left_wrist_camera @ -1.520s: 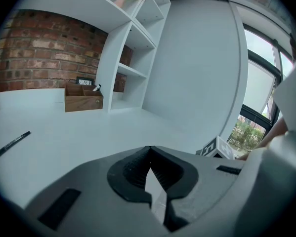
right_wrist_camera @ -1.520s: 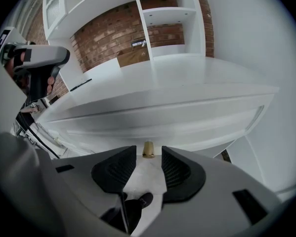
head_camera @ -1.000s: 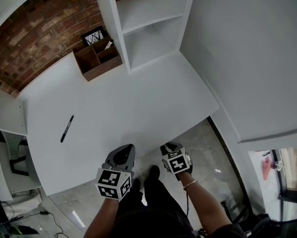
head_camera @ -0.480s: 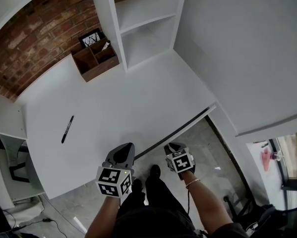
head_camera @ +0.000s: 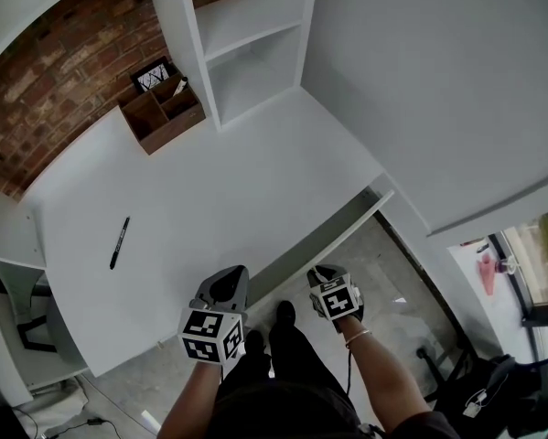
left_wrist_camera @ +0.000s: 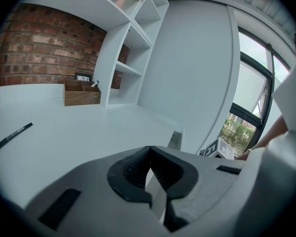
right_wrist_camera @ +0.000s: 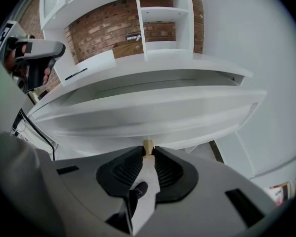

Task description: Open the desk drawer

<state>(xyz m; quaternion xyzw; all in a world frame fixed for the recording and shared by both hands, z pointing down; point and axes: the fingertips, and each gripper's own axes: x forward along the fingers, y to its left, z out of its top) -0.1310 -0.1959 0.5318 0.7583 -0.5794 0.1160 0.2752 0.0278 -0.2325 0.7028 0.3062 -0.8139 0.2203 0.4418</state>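
The white drawer (head_camera: 347, 230) stands partly out of the white desk (head_camera: 237, 172), with a dark gap behind its front panel. In the right gripper view the drawer front (right_wrist_camera: 148, 110) spans the picture. A small tan knob (right_wrist_camera: 148, 144) under it sits between the tips of my right gripper (right_wrist_camera: 148, 150), whose jaws are closing on it. In the head view the right gripper (head_camera: 322, 273) is at the drawer's near edge. My left gripper (head_camera: 229, 280) hovers over the desk's front edge, its jaws (left_wrist_camera: 148, 153) shut and holding nothing.
A black pen (head_camera: 119, 242) lies on the desk's left part. A wooden organiser (head_camera: 159, 112) stands at the back by the brick wall, beside white shelving (head_camera: 246, 44). A white wall closes the right side. The person's legs and shoes are under the desk edge.
The drawer has slid out of the desk toward the person, from closed to partly open. The right gripper has drawn back with it. The left gripper has barely shifted.
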